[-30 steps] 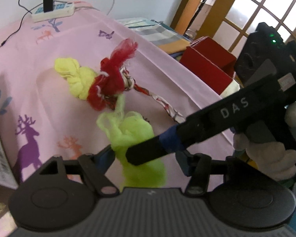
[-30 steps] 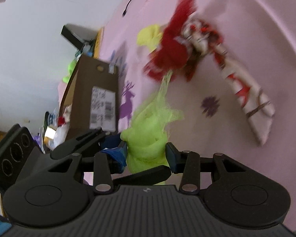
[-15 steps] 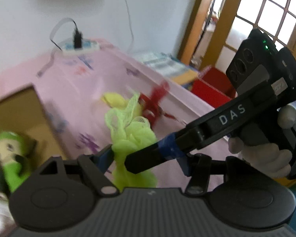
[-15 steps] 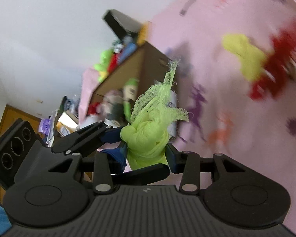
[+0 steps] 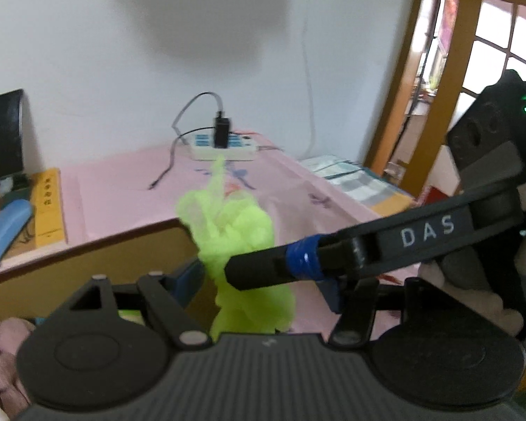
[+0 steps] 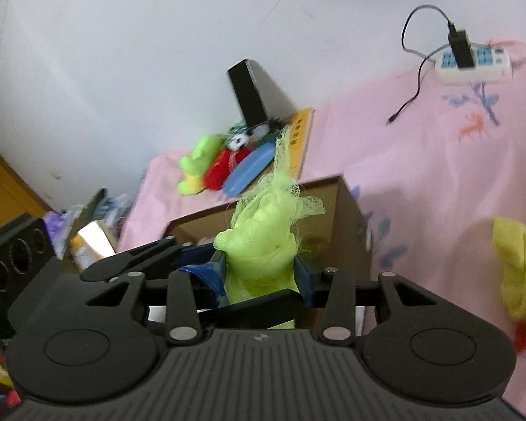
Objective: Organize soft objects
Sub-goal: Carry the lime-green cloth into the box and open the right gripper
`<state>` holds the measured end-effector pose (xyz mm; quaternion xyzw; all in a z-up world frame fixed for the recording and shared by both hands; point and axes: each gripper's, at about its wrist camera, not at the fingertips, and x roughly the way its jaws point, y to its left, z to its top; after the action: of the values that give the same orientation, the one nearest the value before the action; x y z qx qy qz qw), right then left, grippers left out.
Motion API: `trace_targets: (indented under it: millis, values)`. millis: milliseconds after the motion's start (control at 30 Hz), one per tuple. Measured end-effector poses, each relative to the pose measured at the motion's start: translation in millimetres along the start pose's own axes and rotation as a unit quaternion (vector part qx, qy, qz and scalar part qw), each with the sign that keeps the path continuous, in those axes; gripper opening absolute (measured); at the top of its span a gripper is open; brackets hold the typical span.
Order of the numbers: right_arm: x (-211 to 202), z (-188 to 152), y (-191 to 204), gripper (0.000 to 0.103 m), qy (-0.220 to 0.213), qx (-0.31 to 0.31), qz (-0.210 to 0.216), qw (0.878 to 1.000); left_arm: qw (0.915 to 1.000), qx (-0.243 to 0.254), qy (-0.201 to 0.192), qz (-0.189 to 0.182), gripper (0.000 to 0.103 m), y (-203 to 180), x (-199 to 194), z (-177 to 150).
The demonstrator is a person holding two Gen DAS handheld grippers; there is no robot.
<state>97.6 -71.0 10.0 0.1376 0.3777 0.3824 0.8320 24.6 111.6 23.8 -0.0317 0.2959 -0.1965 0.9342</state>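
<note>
now the green mesh cloth (image 6: 263, 242) hangs just above the cardboard box (image 6: 347, 210), clamped between both the right gripper (image 6: 263, 273) and the left gripper (image 5: 263, 280), whose jaws are opening. best bring it well inside the box rim before letting go, so nothing drapes over the edge.

The bottom of the lime mesh cloth (image 6: 263, 245) drops behind the right gripper (image 6: 261, 273) body, so where it ends below the fingers can't be seen. Left view: the other gripper's finger (image 5: 263, 272) covers its middle. Right of the fingers, a yellow cloth (image 6: 519, 273) is blurred and edge-cropped. The cardboard box (image 6: 347, 224) interior beyond the fingertips is mostly hidden.
</note>
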Motion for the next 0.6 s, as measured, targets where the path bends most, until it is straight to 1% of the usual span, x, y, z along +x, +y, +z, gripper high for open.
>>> trace_targets:
  millis: [67,133,167,233,300,333,367,400,467,533,600]
  values:
    - [13,0,0,0.026,-0.011,-0.013,-0.020,1.000,0.9998,0.002,0.006,0.016,0.060,10,10,2]
    - [26,2,3,0.027,-0.018,-0.017,-0.034,0.999,0.9993,0.005,0.017,0.032,0.060,17,21,2]
    - [33,2,2,0.028,-0.020,-0.017,-0.048,0.999,0.9989,0.005,0.023,0.041,0.060,20,27,1]
    - [41,2,5,0.028,-0.032,-0.026,-0.072,0.997,0.9971,0.004,0.041,0.064,0.061,28,37,-2]
    - [44,2,4,0.028,-0.036,-0.031,-0.086,0.995,0.9946,0.001,0.057,0.087,0.063,35,47,-6]
    - [44,2,4,0.028,-0.035,-0.027,-0.085,0.995,0.9934,-0.006,0.068,0.092,0.063,41,49,-8]
    - [44,2,3,0.028,-0.036,-0.023,-0.083,0.996,0.9930,-0.019,0.075,0.090,0.063,45,50,-9]
    - [43,2,3,0.028,-0.037,-0.021,-0.084,0.996,0.9930,-0.029,0.075,0.087,0.063,49,50,-9]
    - [41,1,2,0.028,-0.038,-0.015,-0.089,0.995,0.9927,-0.037,0.066,0.094,0.065,52,47,-9]
    - [39,0,0,0.028,-0.042,0.003,-0.082,0.996,0.9922,-0.041,0.065,0.099,0.066,54,49,-12]
    - [35,-3,-1,0.028,-0.046,0.022,-0.075,0.996,0.9918,-0.057,0.069,0.092,0.066,58,51,-14]
